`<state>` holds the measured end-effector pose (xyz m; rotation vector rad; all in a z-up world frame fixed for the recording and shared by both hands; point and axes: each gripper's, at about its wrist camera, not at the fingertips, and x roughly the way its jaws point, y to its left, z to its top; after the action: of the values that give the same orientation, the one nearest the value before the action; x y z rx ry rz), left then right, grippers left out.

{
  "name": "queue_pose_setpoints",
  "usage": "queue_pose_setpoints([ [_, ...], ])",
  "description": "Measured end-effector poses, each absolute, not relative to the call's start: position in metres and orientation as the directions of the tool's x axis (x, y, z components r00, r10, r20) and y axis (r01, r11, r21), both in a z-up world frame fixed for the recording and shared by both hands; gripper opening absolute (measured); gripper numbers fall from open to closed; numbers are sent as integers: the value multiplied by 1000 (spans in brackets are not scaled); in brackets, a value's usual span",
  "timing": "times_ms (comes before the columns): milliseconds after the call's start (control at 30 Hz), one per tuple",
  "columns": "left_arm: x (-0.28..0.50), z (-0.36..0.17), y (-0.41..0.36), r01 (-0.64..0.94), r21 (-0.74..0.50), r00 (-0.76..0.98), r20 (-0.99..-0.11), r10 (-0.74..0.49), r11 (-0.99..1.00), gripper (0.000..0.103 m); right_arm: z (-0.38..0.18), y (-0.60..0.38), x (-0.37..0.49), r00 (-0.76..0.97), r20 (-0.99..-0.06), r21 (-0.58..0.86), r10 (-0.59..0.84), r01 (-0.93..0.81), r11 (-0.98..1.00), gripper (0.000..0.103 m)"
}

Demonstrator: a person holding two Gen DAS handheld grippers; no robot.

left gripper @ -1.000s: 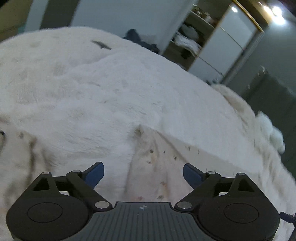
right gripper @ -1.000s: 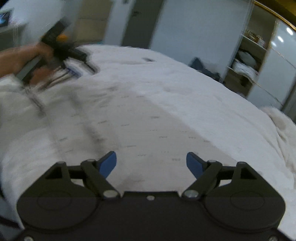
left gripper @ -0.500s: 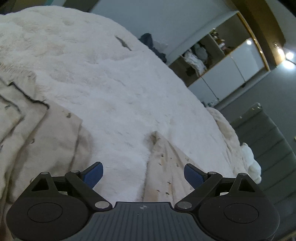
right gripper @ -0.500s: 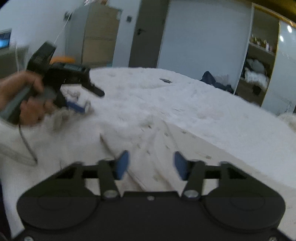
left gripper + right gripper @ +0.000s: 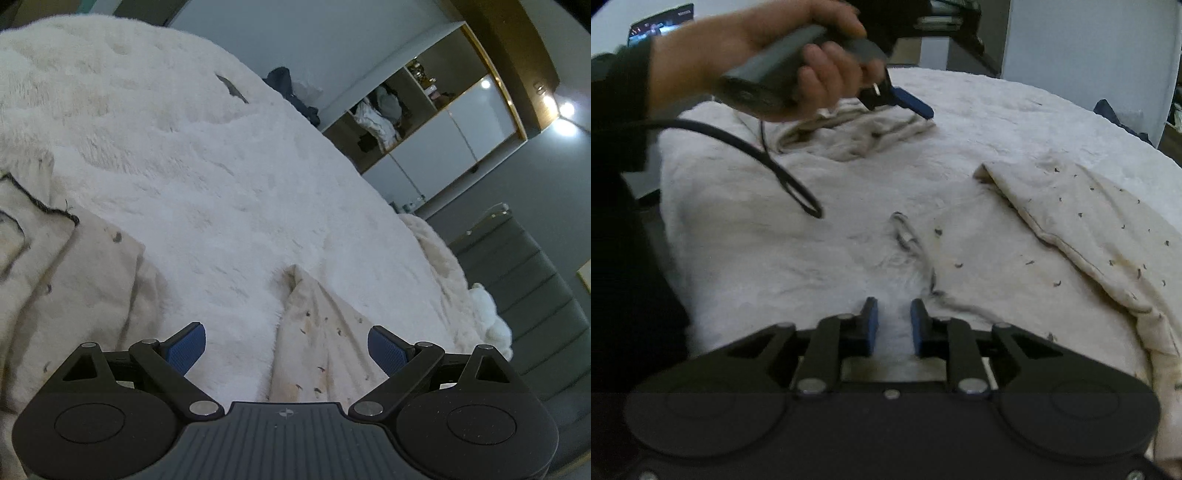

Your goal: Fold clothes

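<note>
A cream garment with small dark specks (image 5: 1071, 236) lies spread on the white fluffy bed cover, with a folded-over flap at the right. My right gripper (image 5: 893, 326) hovers low at its near left edge, jaws nearly closed with a narrow gap and nothing between them. In the left wrist view the same cream cloth shows as a pointed piece (image 5: 317, 332) and a dark-edged part (image 5: 55, 258) at the left. My left gripper (image 5: 286, 349) is open and empty above the cloth. It also shows in the right wrist view (image 5: 908, 105), held by a hand over a bunched part (image 5: 857, 136).
The white fluffy bed cover (image 5: 207, 155) fills both views. A dark garment (image 5: 291, 92) lies at the far edge. An open wardrobe with shelves (image 5: 388, 114) stands beyond. A black cable (image 5: 768, 162) hangs from the left gripper. A grey headboard (image 5: 535, 295) is at the right.
My right gripper has closed from wide open to a narrow gap and swung left over the garment's edge. My left gripper rose and moved left, staying open.
</note>
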<state>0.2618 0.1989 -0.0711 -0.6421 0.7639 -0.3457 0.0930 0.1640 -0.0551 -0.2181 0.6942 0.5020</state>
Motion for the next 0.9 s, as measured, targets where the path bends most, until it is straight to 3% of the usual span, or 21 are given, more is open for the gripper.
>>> queue_pose_setpoints([
  [100, 260, -70, 191, 81, -619, 671, -546, -502, 781, 94, -35, 143, 98, 738, -597, -5, 314, -395, 919, 55],
  [133, 260, -70, 189, 89, -607, 669, -551, -499, 790, 94, -31, 137, 102, 761, -583, -3, 285, -353, 936, 57],
  [233, 259, -67, 179, 121, -546, 662, -577, -477, 829, 94, -24, 117, 126, 799, -577, -7, 167, -210, 978, 55],
  [333, 259, -68, 175, 134, -524, 656, -590, -472, 841, 94, -22, 110, 141, 808, -571, 8, 141, -166, 986, 56],
  [433, 261, -69, 174, 131, -512, 654, -599, -462, 849, 94, -31, 122, 149, 795, -582, 16, 171, -200, 980, 58],
  [633, 260, -68, 175, 133, -514, 661, -591, -462, 848, 94, -76, 164, 131, 685, -687, -8, 244, -344, 939, 58],
  [900, 262, -69, 174, 133, -504, 661, -597, -455, 854, 95, -55, 169, 101, 711, -654, -22, 259, -360, 933, 57],
])
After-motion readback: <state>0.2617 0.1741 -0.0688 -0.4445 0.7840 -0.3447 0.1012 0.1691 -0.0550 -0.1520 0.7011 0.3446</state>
